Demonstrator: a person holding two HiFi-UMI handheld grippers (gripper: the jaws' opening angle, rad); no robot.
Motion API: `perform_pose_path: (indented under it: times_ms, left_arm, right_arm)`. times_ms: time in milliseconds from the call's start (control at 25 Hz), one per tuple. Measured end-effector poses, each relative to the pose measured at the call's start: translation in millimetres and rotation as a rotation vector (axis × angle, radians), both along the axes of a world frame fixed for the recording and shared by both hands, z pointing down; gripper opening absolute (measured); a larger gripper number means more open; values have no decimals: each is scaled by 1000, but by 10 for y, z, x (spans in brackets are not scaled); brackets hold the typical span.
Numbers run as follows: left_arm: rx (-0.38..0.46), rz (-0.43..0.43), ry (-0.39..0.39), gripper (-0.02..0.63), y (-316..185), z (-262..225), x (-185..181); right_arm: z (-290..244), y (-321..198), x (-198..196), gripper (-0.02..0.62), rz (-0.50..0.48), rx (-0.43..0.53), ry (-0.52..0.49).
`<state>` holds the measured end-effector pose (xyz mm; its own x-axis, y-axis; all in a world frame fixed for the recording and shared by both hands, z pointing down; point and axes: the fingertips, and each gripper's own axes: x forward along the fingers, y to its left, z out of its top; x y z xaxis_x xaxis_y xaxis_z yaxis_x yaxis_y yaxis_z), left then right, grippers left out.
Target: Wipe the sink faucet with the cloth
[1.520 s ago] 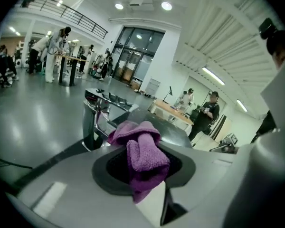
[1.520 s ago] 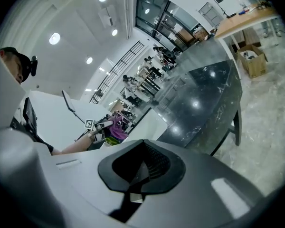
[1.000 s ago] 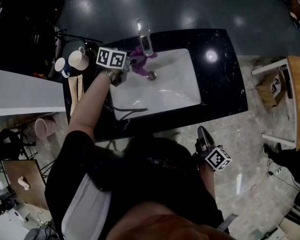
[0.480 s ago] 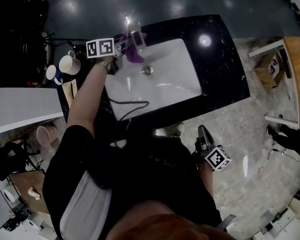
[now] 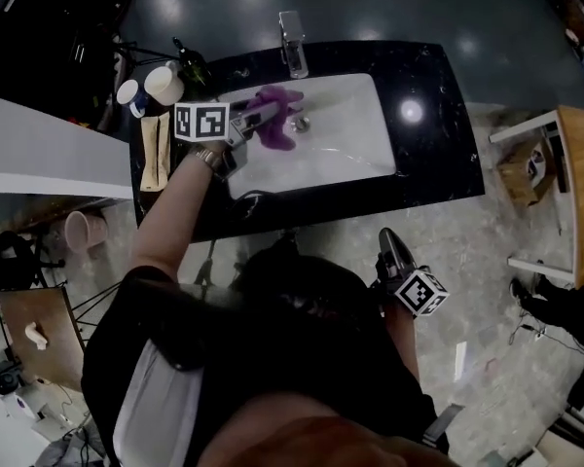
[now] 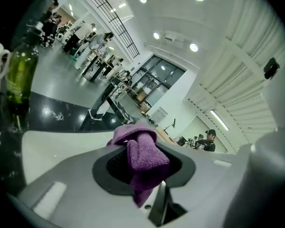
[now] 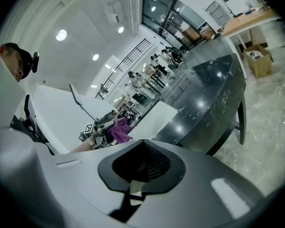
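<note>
The chrome faucet [image 5: 292, 43] stands at the far rim of the white sink [image 5: 355, 129] set in a black counter [image 5: 438, 115]. My left gripper [image 5: 256, 117] hangs over the basin's left part, shut on a bunched purple cloth [image 5: 278, 115] that sits apart from the faucet, nearer me. In the left gripper view the cloth [image 6: 143, 152] fills the gap between the jaws, with the faucet [image 6: 113, 109] beyond it. My right gripper [image 5: 389, 243] is held low by my side, away from the counter, shut and empty [image 7: 140, 166].
Two mugs [image 5: 162, 84] and a green bottle [image 5: 189, 64] crowd the counter's far left corner, with a wooden piece [image 5: 156, 154] beside them. The drain [image 5: 303, 123] lies under the cloth. A wooden table [image 5: 581, 193] and a cardboard box [image 5: 529, 168] stand at the right.
Half a second ago the cloth was up against the faucet; the left gripper has since drawn it back toward me, over the basin. The right gripper has stayed by my side.
</note>
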<state>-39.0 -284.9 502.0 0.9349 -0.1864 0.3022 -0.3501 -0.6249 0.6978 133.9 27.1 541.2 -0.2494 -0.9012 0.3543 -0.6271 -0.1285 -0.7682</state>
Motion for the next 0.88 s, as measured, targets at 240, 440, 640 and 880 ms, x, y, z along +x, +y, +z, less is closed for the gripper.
perform_pose_path:
  times_ms: [240, 440, 640, 880]
  left_arm:
    - [32, -59, 14, 118, 1073, -267, -397]
    - [20, -159, 11, 118, 1828, -228, -798]
    - [-20, -259, -24, 118, 2398, -85, -1210]
    - [-70, -434, -22, 118, 2613, 81, -1838]
  right_arm:
    - [-119, 335, -94, 11, -131, 79, -13]
    - [-54, 654, -340, 11, -248, 82, -59]
    - [-10, 816, -682, 11, -361, 60, -90]
    - [11, 832, -1093, 11, -440, 50, -105]
